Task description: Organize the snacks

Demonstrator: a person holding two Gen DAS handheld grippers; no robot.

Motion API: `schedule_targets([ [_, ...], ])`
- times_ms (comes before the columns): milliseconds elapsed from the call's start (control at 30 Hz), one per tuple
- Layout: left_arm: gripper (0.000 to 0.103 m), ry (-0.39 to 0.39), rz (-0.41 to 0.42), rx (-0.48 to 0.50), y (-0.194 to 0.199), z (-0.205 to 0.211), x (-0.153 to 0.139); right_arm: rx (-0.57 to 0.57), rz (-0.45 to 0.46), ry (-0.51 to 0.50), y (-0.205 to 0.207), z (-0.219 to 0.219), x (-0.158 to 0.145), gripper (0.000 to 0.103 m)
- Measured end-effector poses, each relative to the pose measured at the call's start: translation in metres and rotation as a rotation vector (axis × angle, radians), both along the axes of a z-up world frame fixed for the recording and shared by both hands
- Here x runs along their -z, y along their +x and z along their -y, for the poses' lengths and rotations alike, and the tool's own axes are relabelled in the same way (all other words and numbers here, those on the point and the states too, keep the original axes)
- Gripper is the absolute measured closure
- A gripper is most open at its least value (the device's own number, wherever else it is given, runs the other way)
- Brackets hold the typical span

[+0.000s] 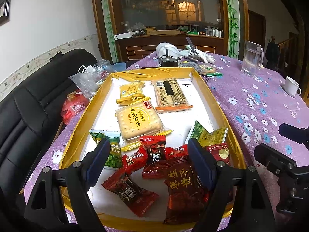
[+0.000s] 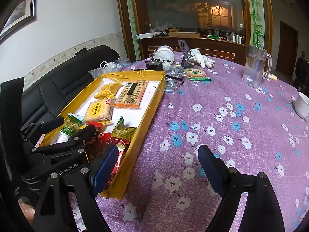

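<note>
Left claw point(image 1: 148, 158) wide, tilted over tray point(image 1: 81, 135) | right claw point(image 2: 158, 164) wide, empty, over tablecloth point(image 2: 231, 135)

Both views are dim and rather flat, with a cool cast over the purple tablecloth point(image 2: 222, 116). The warmest light is an orange glow reflected in the dark glass panel point(image 1: 173, 7) at twelve o'clock. The white tray floor point(image 1: 177, 119) is the brightest patch, close to washed out, and the shiny red wrappers point(image 1: 181, 189) carry small glints. Shadows are soft and shallow. Fisheye distortion bends the walls and the table edge hard, and the corners fall to black. The near fingers point(image 2: 104, 166) look slightly soft; fine print in the background is blurred.
</note>
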State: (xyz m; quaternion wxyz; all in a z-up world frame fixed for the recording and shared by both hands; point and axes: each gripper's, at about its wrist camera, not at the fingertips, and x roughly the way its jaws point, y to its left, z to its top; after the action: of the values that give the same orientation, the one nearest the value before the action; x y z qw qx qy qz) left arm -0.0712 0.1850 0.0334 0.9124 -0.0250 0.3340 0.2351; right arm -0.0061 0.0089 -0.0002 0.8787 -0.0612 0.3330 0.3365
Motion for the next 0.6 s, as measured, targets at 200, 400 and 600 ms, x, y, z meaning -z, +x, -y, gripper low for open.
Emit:
schedule_targets([
  [200, 0.021, -0.005, 0.0, -0.005, -0.0016, -0.0017, -0.0002, 0.001, 0.003, -0.004, 0.0004, 0.0001, 0.0005, 0.017],
  [400, 0.02, -0.016, -0.011, -0.012, -0.0011, -0.0034, 0.0013, 0.002, 0.005, -0.006, 0.0002, 0.0, 0.0009, 0.017],
  [600, 0.019, -0.041, -0.011, -0.02, -0.0044, -0.0094, 0.0001, 0.004, 0.008, -0.012, 0.0008, 0.0002, 0.0015, 0.017],
])
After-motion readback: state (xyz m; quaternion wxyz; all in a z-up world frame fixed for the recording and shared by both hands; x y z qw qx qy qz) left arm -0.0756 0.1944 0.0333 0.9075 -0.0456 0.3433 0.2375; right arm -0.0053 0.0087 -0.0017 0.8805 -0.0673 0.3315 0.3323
